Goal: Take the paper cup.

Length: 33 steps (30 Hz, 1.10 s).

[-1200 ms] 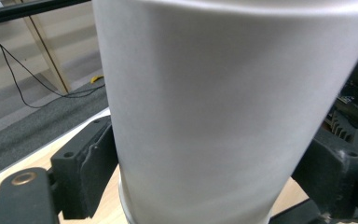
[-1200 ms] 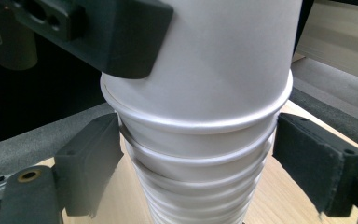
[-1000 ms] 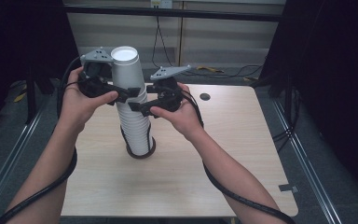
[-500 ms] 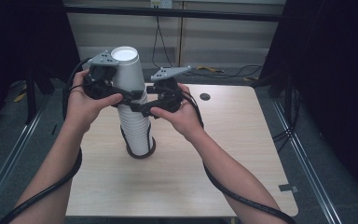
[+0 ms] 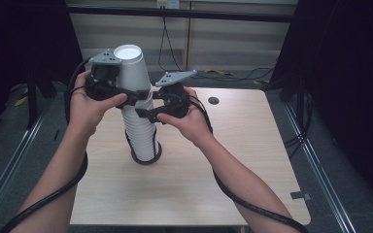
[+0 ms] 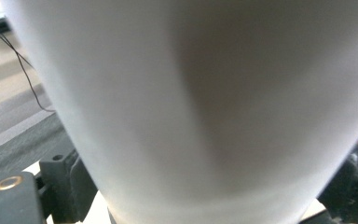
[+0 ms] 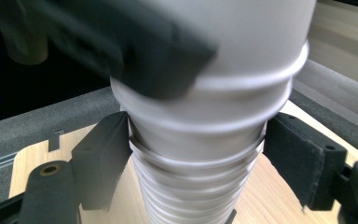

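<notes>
High view: I see the stack of white paper cups standing inverted and nearly upright just left of frame centre on the worktop, its long axis vertical with a slight lean toward the upper left. The top cup sits highest, and my left tool brackets it from the left of the frame at its lower wall, while my right tool comes in from the right and sits one level lower on the stack. The coming move turns on this: the top cup lies directly above the right tool's grip line, so I judge separation must run straight up along the stack axis. Left gripper view: the top cup wall lies hard against the lens, with dark jaw parts at the lower left and lower right corners; the left tool is closed around this cup. Right gripper view: the stack rises through frame centre, the left jaw touches the rims, the right jaw stands slightly off, so I cannot tell whether the right tool is clamped.
</notes>
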Tool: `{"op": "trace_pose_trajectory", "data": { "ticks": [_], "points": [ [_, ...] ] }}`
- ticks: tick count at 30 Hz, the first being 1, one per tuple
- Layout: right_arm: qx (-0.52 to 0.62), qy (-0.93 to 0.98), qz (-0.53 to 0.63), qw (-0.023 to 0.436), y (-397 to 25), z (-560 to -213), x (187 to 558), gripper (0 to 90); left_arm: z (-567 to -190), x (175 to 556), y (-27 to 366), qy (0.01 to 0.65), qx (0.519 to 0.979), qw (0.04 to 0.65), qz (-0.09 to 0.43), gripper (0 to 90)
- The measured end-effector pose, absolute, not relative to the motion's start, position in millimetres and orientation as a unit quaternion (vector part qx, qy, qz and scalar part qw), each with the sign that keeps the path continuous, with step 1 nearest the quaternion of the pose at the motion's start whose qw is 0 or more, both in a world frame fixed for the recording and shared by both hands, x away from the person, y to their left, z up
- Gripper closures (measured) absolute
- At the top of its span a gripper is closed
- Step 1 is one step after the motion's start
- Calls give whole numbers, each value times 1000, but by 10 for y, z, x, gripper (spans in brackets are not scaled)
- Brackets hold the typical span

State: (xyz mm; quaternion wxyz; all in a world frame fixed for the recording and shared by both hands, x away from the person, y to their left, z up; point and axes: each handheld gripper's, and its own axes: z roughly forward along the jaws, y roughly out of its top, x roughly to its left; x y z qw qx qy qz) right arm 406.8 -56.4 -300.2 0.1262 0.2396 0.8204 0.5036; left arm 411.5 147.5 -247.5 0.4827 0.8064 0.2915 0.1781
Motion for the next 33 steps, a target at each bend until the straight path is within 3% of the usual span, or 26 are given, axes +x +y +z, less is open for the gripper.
{"op": "trace_pose_trajectory", "data": {
  "ticks": [7, 13, 33],
  "points": [
    [250, 812, 515, 115, -590, -3039, 4073, 210, -2443, 4106, 1455, 286, 819, 464, 182, 98],
    [260, 799, 532, 112, -638, -3021, 4071, 138, -2515, 4122, 1463, 287, 818, 467, 177, 96],
    [265, 800, 525, 116, -484, -2956, 4083, 132, -2505, 4134, 1477, 301, 816, 464, 166, 90]
  ]
}}
